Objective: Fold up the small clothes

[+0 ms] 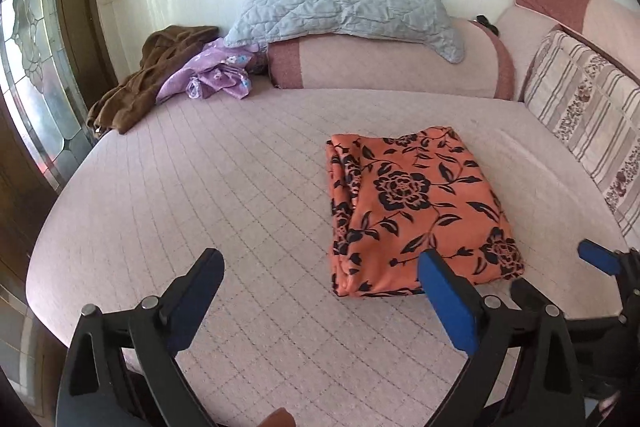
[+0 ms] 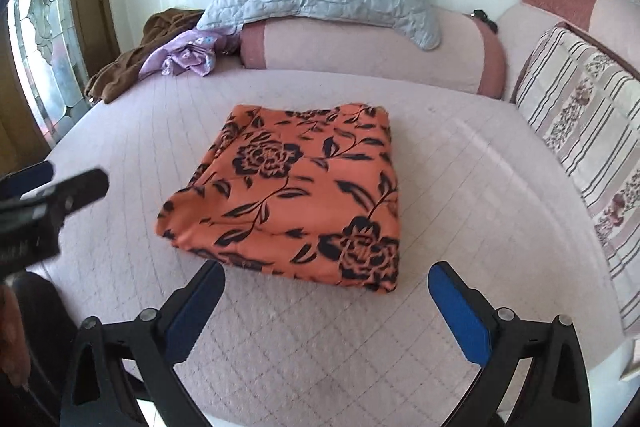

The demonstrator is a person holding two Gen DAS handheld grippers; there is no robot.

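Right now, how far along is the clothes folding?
Done: the orange floral garment lies folded flat on the bed. In hand: nothing; the left gripper and right gripper are open and empty. Left: the brown garment and purple garment lie crumpled at the far corner.

The left gripper (image 1: pixel 322 269) tilts downward with its jaws spread wide and nothing between the blue pads. The right gripper (image 2: pixel 326 285) is angled down the same way, jaws fully apart and empty. The two sit side by side, near each other but apart, each visible at the edge of the other's view.
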